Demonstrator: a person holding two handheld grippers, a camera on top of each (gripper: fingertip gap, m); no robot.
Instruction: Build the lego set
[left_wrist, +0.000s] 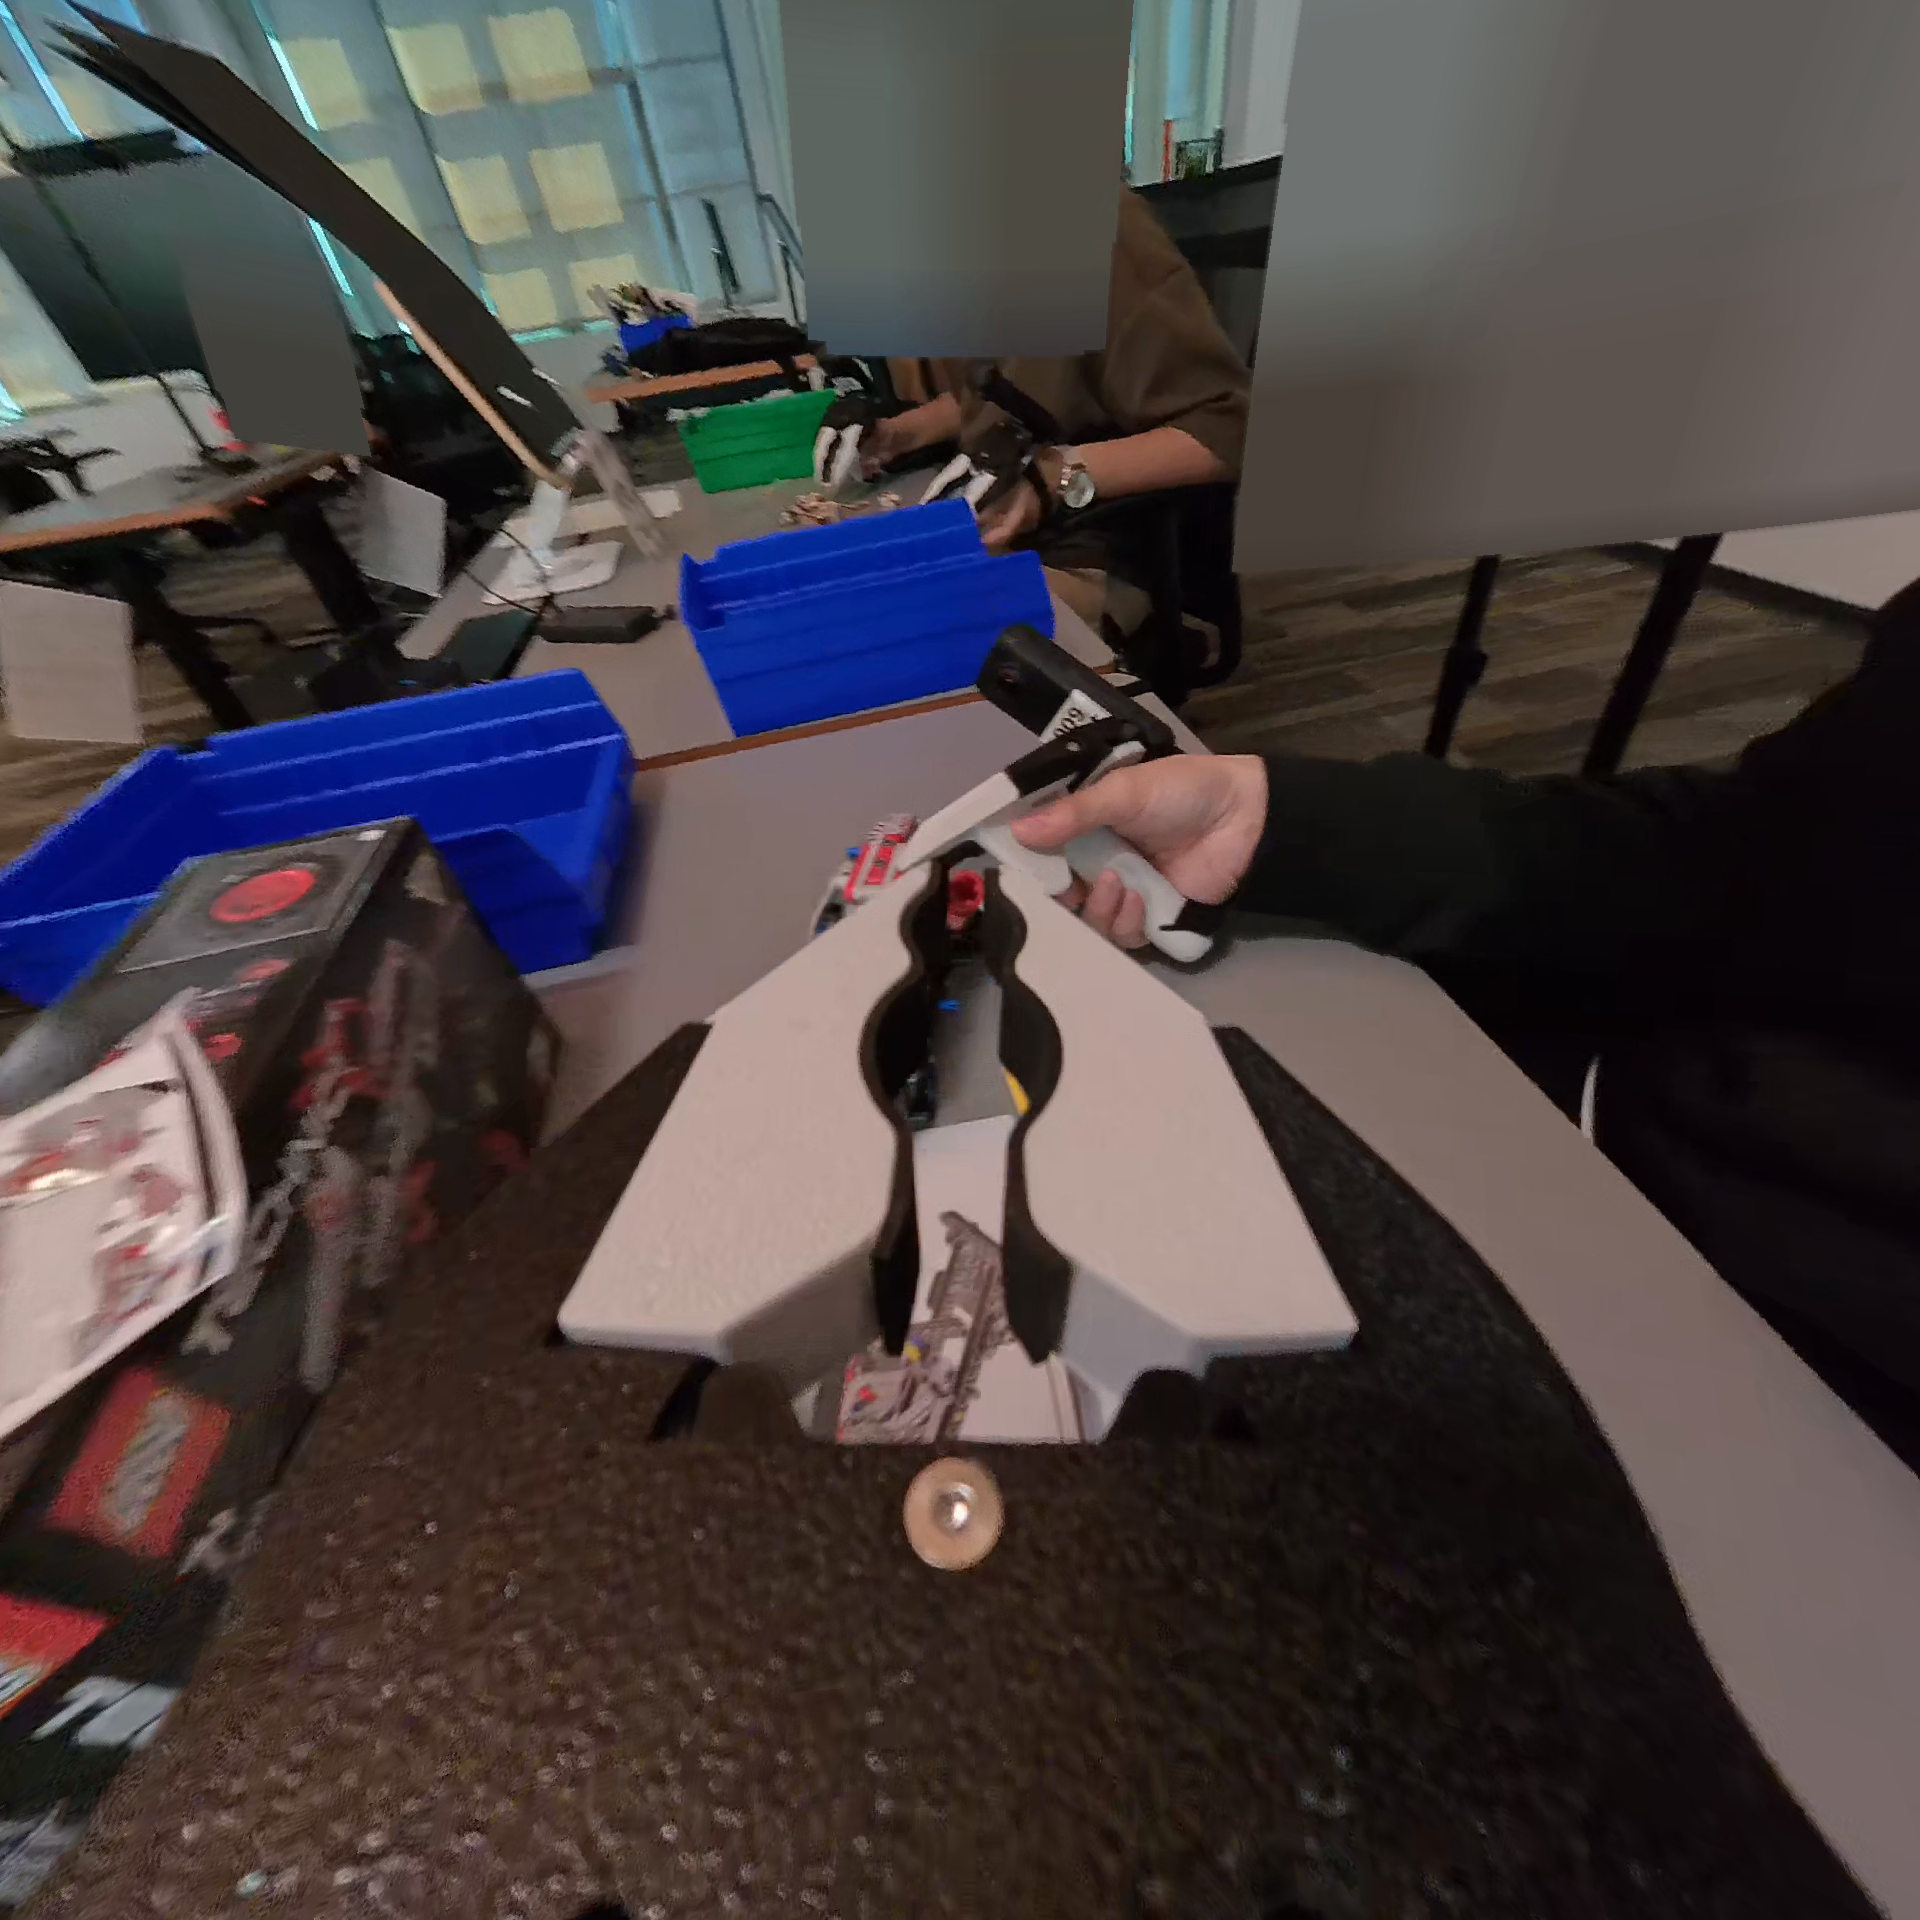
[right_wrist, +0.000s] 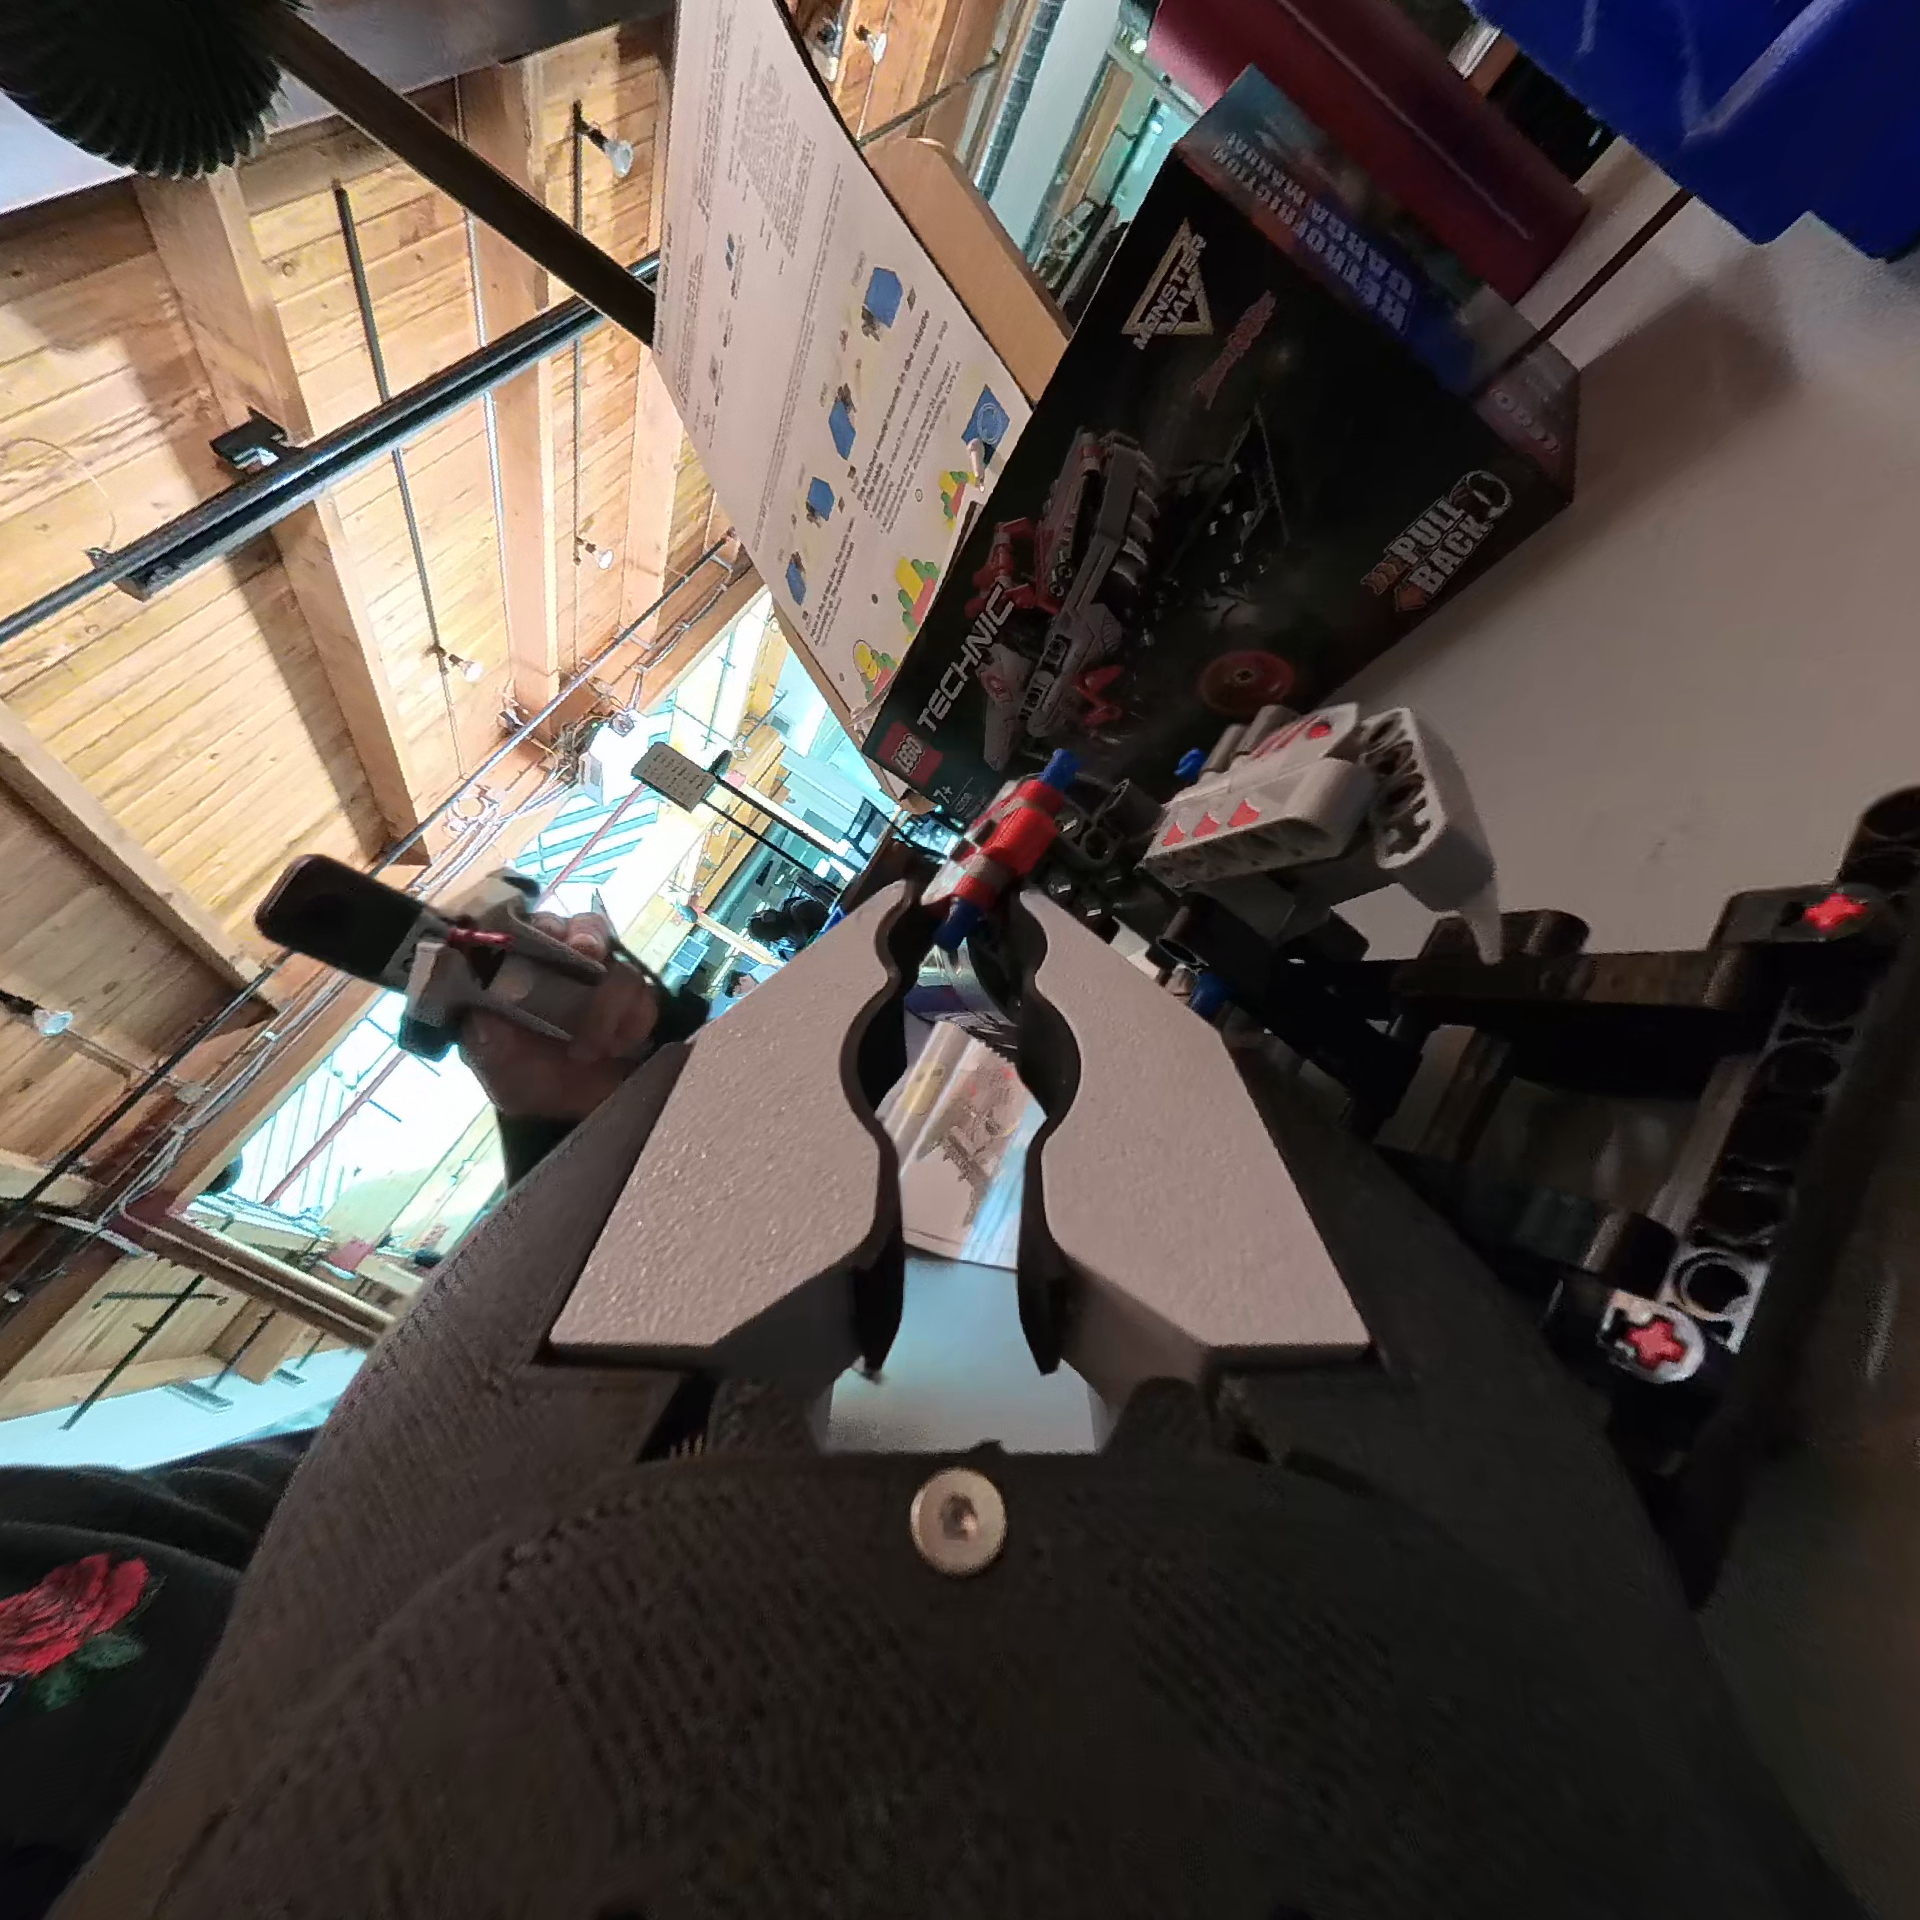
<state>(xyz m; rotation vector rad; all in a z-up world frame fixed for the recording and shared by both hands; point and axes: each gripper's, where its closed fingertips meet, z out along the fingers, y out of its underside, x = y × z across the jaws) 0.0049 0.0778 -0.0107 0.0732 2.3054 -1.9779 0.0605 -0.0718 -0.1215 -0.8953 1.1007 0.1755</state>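
Observation:
The partly built model stands on the grey table (left_wrist: 1403, 1195). It has a white and grey body with red triangles (right_wrist: 1278, 821), a black beam frame (right_wrist: 1766, 1091) and a red-and-blue piece (right_wrist: 1003, 836) on top. My right gripper (right_wrist: 964, 902) is rolled sideways, its jaws apart, with the blue end of that piece between the tips and not gripped. In the left wrist view a hand holds the right gripper (left_wrist: 920, 854) with its tip at the model (left_wrist: 873, 857). My left gripper (left_wrist: 964, 883) is farther back with a narrow gap. The red piece (left_wrist: 966, 891) shows through that gap.
The black set box (left_wrist: 312, 1091) stands on the left with a printed sheet (left_wrist: 104, 1195) on it, and it shows behind the model (right_wrist: 1247, 468). Two blue bins (left_wrist: 416, 790) (left_wrist: 862, 623) stand beyond. A booklet (left_wrist: 956, 1309) lies under my left gripper. A person (left_wrist: 1122, 436) works at the far table.

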